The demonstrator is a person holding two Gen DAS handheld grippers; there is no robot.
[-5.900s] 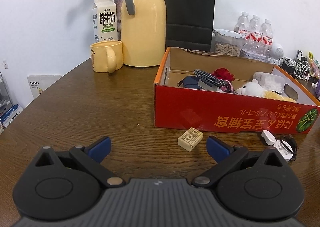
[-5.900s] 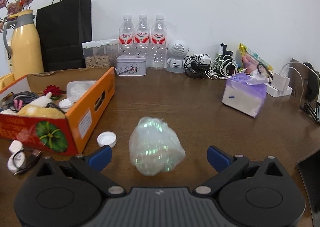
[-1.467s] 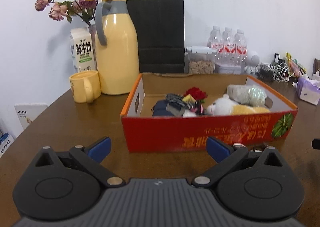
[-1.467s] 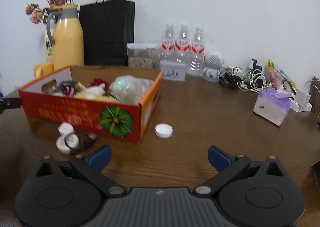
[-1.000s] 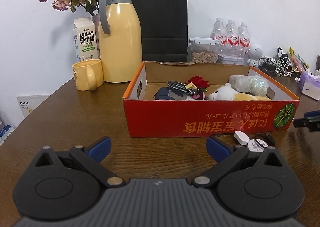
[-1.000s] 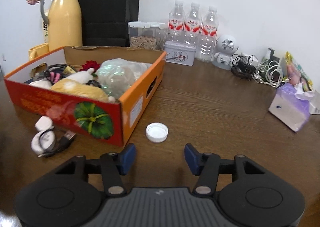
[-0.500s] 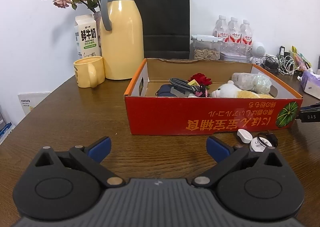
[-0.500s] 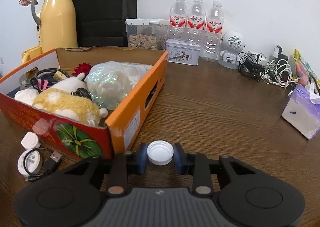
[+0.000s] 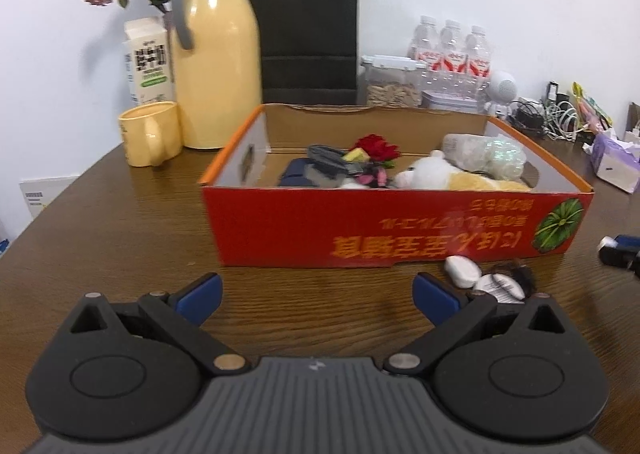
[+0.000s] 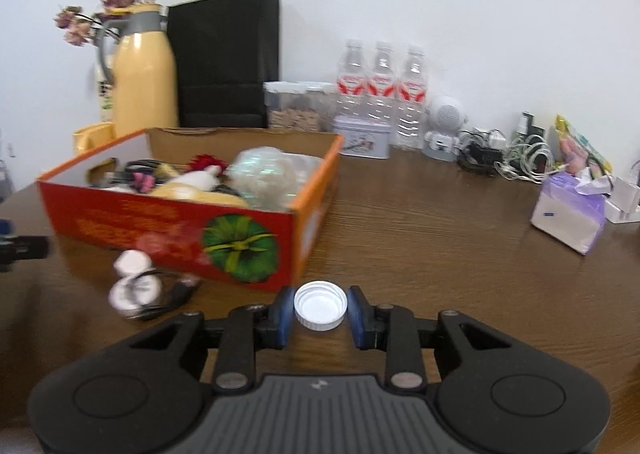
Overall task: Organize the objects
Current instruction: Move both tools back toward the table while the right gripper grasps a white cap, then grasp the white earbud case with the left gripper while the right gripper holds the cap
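Right gripper (image 10: 320,313) now gripping small white round plastic cap (image 10: 320,311), jaws narrowed from wide a second ago, cap lifting near red cardboard box (image 10: 168,228) corner. Meaning: cap is secured, ready for dropping into box. Left gripper (image 9: 315,297) waiting wide, empty.

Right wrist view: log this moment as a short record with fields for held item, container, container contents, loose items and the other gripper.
held item: white bottle cap, clamped between the right gripper pads
container: red cardboard box, open top
container contents: plush toy, red flower, clear plastic bundle, cables
loose items: white charger with cable on the table in front of the box
other gripper: left gripper, open, empty
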